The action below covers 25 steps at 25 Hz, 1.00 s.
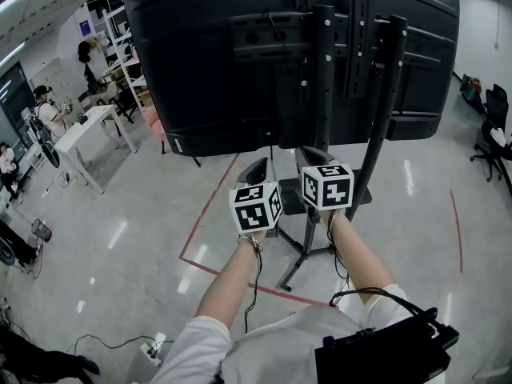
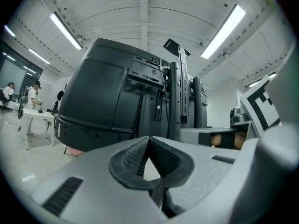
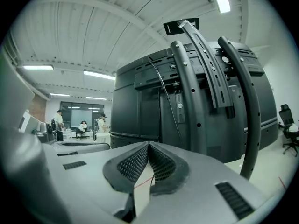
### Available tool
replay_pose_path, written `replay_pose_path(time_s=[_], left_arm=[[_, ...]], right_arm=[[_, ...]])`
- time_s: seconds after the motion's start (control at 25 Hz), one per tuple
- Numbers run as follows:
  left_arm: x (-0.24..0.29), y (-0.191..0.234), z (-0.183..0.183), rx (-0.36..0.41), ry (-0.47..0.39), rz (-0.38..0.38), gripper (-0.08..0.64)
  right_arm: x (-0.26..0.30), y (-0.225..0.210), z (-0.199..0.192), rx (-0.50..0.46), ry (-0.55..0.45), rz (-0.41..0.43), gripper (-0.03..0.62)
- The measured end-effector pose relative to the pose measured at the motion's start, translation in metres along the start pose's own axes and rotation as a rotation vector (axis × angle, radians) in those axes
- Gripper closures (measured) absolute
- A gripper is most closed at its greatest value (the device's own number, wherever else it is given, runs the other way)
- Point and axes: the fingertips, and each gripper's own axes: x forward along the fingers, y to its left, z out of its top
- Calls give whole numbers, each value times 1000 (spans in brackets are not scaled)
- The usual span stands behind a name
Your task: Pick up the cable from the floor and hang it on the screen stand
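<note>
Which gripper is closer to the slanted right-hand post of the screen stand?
Right. The right gripper sits just left of the post, beside it; the left gripper is farther left, beyond the right one.

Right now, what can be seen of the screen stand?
The screen stand is black metal: two upright posts with rows of holes, bracket rails carrying a large black screen seen from behind, a small shelf low down, and splayed legs resting on the glossy grey floor. It stands upright. A thin cable runs down the screen's back. The left gripper and right gripper, both shut and empty, hover before it without touching.
</note>
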Motion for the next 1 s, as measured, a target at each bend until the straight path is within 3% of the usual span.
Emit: replay_pose_path(time_s=[1.0], left_arm=[[13,-13,2,-22,-8,2,558]], right_arm=[[-2,-10,3,-18,13,19,575]])
